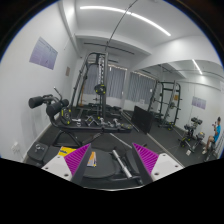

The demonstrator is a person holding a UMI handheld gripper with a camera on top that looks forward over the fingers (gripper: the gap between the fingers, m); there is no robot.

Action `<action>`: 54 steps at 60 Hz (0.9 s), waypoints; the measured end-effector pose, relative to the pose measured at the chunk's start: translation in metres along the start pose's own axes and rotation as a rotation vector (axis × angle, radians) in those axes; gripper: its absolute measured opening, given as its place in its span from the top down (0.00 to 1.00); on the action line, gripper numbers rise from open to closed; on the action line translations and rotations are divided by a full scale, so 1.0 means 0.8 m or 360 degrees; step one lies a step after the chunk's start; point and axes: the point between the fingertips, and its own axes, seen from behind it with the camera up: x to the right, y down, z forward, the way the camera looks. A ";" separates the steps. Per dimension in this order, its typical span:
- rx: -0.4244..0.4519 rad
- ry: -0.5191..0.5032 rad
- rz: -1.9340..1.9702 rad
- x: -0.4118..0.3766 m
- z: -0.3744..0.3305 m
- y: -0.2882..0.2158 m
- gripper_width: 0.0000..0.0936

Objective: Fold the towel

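Observation:
No towel shows in the gripper view. My gripper (112, 160) is open, with its two magenta pads (76, 157) spread wide apart and nothing held between them. Between and just ahead of the fingers lies a dark rounded surface (100, 172) with a short silver bar (124, 160) and a small yellow mark on it. I cannot tell what this dark thing is. The gripper points out over it into a gym room.
A black cable rack (100, 85) stands ahead, with dumbbells (105, 122) at its foot. A second rack (170, 100) stands at the right, and a person (215, 135) is at the far right. A padded machine arm (48, 102) and a weight plate (38, 150) are at the left.

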 end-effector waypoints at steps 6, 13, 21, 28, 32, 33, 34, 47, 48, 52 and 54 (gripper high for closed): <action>-0.0014 -0.0049 0.0026 -0.013 0.003 0.003 0.09; -0.0028 -0.0074 0.0029 -0.040 0.014 0.016 0.09; -0.0067 -0.0137 0.0063 -0.068 0.022 0.027 0.09; -0.0095 -0.0173 0.0073 -0.097 0.025 0.042 0.09; -0.0117 -0.0207 0.0083 -0.115 0.033 0.049 0.09; -0.0119 -0.0216 0.0085 -0.126 0.035 0.053 0.09; -0.0122 -0.0226 0.0087 -0.133 0.035 0.054 0.09; -0.0170 -0.0338 0.0088 -0.215 0.048 0.080 0.09; -0.0170 -0.0347 0.0091 -0.217 0.054 0.083 0.09; -0.0178 -0.0370 0.0091 -0.248 0.058 0.090 0.09; -0.0181 -0.0385 0.0093 -0.262 0.061 0.094 0.09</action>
